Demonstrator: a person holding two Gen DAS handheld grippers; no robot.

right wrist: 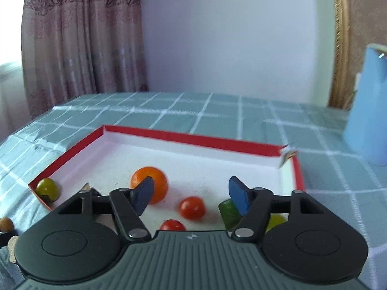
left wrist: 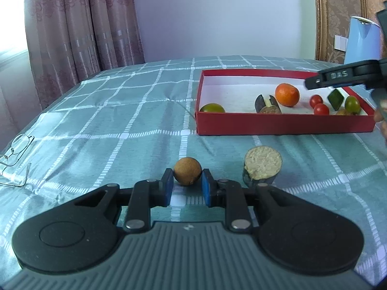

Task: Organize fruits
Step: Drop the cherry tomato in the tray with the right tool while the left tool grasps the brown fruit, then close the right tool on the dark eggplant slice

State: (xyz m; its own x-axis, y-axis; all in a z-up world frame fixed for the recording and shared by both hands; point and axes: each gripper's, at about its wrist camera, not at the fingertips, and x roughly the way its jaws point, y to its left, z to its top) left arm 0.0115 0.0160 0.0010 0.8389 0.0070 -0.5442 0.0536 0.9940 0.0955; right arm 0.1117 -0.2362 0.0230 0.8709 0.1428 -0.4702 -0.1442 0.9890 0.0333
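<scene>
My left gripper [left wrist: 187,181] is shut on a small round brown fruit [left wrist: 187,170] that rests on the checked cloth. Beside it on the right stands a cut, dark-skinned fruit piece [left wrist: 262,166]. The red box [left wrist: 278,123] holds an orange [left wrist: 287,94], two cherry tomatoes [left wrist: 316,100], a green cube [left wrist: 335,97], a green grape [left wrist: 352,104], a dark cut piece [left wrist: 267,106] and a green fruit [left wrist: 212,108]. My right gripper [right wrist: 191,188] hangs open over the box [right wrist: 193,136], nothing between its pads. Below it lie a cherry tomato [right wrist: 191,207], the orange [right wrist: 160,183] and the green cube [right wrist: 228,211].
A pair of glasses [left wrist: 17,154] lies at the cloth's left edge. A blue jug [right wrist: 370,111] stands to the right of the box. Curtains and a wall are behind the table. Bare cloth stretches left of the box.
</scene>
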